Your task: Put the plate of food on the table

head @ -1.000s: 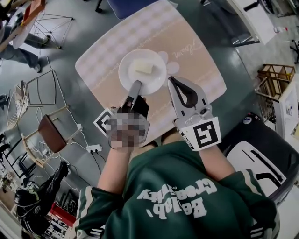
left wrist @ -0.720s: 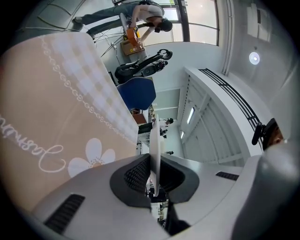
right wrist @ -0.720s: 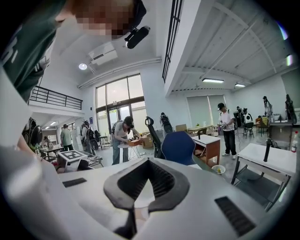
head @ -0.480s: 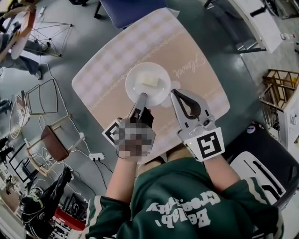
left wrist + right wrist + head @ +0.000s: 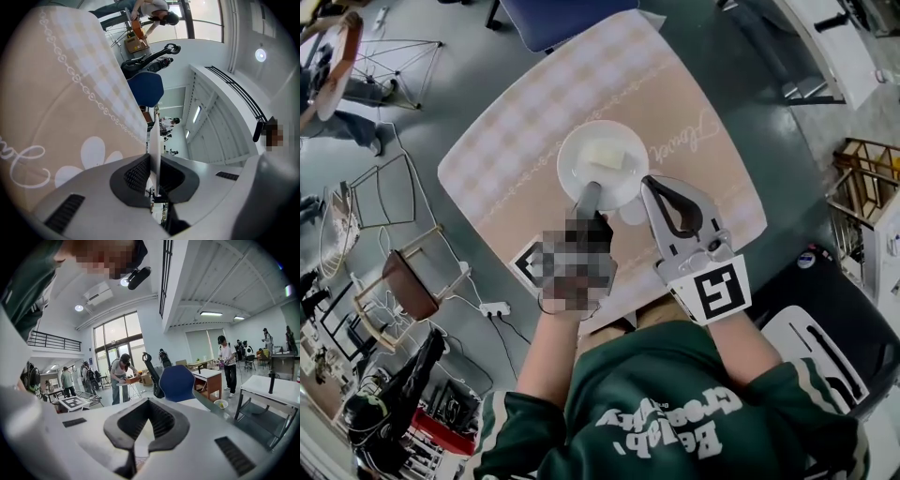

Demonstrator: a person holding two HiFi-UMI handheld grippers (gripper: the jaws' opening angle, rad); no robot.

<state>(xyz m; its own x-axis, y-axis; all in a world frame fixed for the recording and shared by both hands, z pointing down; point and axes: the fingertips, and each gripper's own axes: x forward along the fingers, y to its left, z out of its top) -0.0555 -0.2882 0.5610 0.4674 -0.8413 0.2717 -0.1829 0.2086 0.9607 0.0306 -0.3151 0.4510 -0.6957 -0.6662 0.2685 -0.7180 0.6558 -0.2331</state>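
Observation:
A white plate point(image 5: 619, 178) carrying a pale block of food point(image 5: 602, 156) is over the middle of the table point(image 5: 511, 155), which has a beige checked cloth. My left gripper point(image 5: 589, 194) is shut on the plate's near rim. In the left gripper view the plate point(image 5: 153, 136) shows edge-on, pinched in my left gripper point(image 5: 153, 173), with the cloth point(image 5: 70, 117) close beside it. Whether the plate touches the cloth I cannot tell. My right gripper point(image 5: 650, 183) is just right of the plate, shut with nothing in it. The right gripper view shows my right gripper point(image 5: 146, 405) with its tips together.
A blue chair point(image 5: 548, 14) stands at the table's far side. A wooden stool point(image 5: 408, 272) and a power strip point(image 5: 490, 307) are on the floor to the left. A black chair point(image 5: 825, 328) is at the right. People work in the background point(image 5: 121, 376).
Both grippers and the plate have sunk toward the tablecloth. The left grip on the rim is unchanged, and the right gripper stays shut beside the plate.

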